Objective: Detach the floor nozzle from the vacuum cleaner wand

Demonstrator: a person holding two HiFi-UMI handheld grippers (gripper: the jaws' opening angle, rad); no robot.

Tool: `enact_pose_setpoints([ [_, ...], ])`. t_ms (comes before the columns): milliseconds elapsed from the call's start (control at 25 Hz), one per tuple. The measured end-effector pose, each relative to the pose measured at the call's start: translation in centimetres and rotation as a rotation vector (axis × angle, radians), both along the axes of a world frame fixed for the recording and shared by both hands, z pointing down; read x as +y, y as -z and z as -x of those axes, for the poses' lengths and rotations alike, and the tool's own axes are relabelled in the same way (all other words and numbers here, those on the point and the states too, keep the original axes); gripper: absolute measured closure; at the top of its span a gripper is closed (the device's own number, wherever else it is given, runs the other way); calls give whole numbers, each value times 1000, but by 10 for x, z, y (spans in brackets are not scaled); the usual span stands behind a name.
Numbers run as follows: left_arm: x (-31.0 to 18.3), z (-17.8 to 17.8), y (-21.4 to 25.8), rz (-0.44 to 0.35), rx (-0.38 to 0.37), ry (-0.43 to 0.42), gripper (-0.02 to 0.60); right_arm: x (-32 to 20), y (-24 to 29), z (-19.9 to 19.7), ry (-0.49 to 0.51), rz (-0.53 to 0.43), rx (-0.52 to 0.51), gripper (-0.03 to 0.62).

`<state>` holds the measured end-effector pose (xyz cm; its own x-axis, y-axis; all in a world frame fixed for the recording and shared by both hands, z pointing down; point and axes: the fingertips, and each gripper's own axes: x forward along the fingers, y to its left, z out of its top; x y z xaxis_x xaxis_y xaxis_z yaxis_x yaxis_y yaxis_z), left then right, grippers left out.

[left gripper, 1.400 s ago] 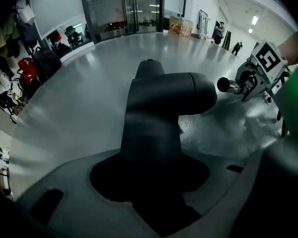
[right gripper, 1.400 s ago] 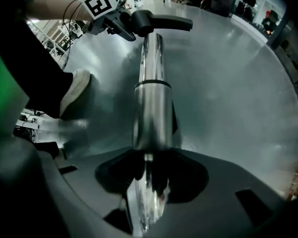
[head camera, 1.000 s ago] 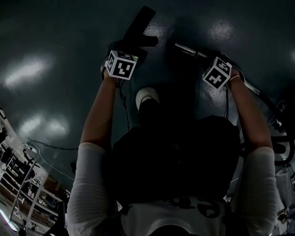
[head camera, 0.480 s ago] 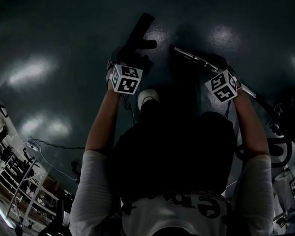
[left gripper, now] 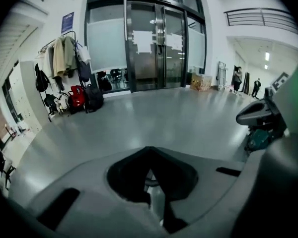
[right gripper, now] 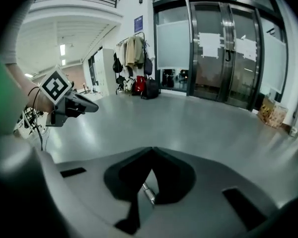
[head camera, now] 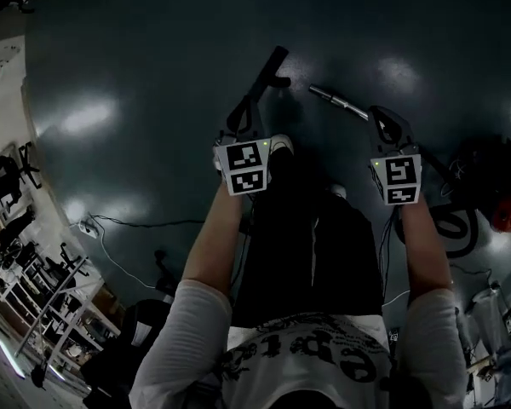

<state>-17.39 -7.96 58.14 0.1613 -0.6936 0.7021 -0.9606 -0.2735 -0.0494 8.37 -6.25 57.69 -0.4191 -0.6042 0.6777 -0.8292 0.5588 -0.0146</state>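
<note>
Closest to the camera, the person's two forearms reach forward, each hand holding one gripper above the dark floor [head camera: 136, 49]. The left gripper [head camera: 246, 113] has its jaws pressed together, tip against tip. They have just been closing, and nothing is between them. The right gripper [head camera: 380, 119] is in the same state: its jaws have just closed fully, the tips meet, and nothing is grasped.

Beyond the grippers, the black floor nozzle [head camera: 271, 68] lies on the floor, just ahead of the left gripper in the head view. The metal wand [head camera: 339, 100] lies to the right of it. Its free end is near the nozzle but not joined with it, and its other part passes behind the right gripper. A thin cable [head camera: 136, 223] lies on the floor at the left.

Far away, the gripper views show glass doors [left gripper: 154, 43] and coats [left gripper: 64, 51] hanging on a wall.
</note>
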Motion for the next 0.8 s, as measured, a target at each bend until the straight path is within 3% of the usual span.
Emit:
enact_pose_setpoints([
  [160, 24, -12, 156, -37, 44, 23, 577, 16, 157, -9, -42, -71, -43, 592],
  [440, 72, -49, 389, -223, 119, 61, 577, 52, 386, -57, -85, -275, -70, 592],
  [640, 129, -73, 481, -329, 146, 19, 577, 98, 490, -75, -88, -423, -88, 592],
  [800, 166, -64, 502, -388, 139, 88, 577, 128, 519, -83, -113, -482, -116, 592],
])
